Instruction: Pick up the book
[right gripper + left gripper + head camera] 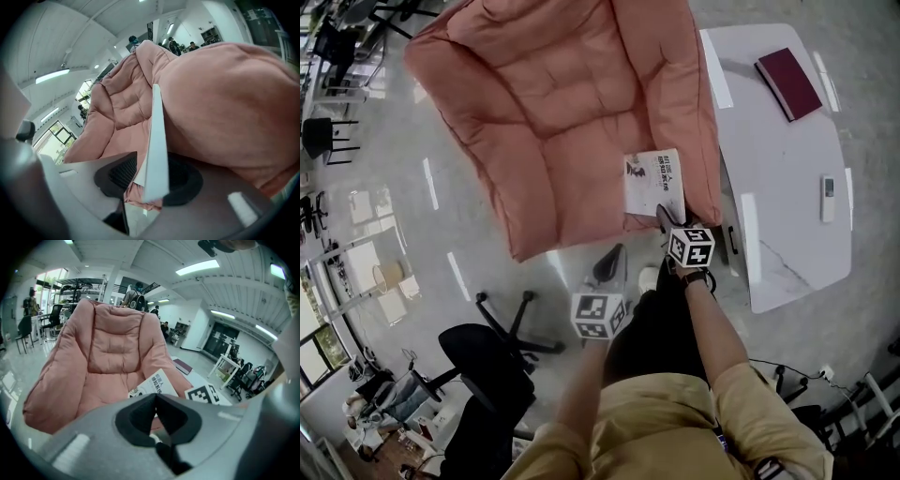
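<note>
One pink chair (553, 112), grey floor (441, 253); right gripper (664, 217) clamps book (654, 180), left gripper's (612, 255) jaws together.

Tan shirt (675, 422), black trousers (661, 328), dark wristband (696, 278)

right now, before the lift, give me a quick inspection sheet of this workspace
surface: big salmon-pink quilted lounge chair on glossy grey floor
job's things: thin white book with printed cover, lying on the chair's front corner
clutter: flat maroon book and small white remote, both on the white oval table
grippers: right gripper closed on the white book's near edge; left gripper shut, empty, over the floor
cables: nothing seen
surroundings: black office chair; people far behind the lounge chair
</note>
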Action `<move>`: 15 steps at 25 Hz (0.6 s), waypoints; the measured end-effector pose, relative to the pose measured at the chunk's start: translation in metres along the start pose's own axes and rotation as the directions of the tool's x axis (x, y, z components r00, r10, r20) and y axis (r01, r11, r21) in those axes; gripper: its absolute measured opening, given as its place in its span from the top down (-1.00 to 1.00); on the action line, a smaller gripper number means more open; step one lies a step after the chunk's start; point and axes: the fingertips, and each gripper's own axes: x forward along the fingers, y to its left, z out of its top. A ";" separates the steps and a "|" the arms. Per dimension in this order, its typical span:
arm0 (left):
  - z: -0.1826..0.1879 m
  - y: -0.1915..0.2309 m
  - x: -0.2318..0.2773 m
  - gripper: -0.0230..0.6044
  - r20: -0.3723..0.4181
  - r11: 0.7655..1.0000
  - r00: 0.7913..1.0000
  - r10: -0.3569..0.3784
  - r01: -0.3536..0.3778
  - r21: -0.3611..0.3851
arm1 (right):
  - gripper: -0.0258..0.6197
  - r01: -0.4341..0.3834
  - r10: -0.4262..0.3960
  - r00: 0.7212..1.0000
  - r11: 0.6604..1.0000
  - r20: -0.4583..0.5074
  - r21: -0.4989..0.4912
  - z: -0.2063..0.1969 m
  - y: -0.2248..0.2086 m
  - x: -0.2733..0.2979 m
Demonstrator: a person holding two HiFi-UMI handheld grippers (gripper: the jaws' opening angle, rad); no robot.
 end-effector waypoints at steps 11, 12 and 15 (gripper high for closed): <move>0.026 0.016 -0.031 0.92 0.059 0.998 0.997 0.052 -0.050 -0.037 | 0.77 0.032 -0.034 0.998 0.999 -0.057 -0.038 0.028 0.031 -0.017; 0.031 0.014 -0.037 0.92 0.069 0.998 0.996 0.052 -0.049 -0.037 | 0.77 0.029 -0.034 0.998 0.995 -0.056 -0.092 0.037 0.041 -0.026; 0.047 0.004 -0.057 0.92 0.099 0.999 0.994 0.039 -0.036 -0.032 | 0.77 0.003 -0.012 0.999 0.972 -0.038 -0.236 0.064 0.078 -0.058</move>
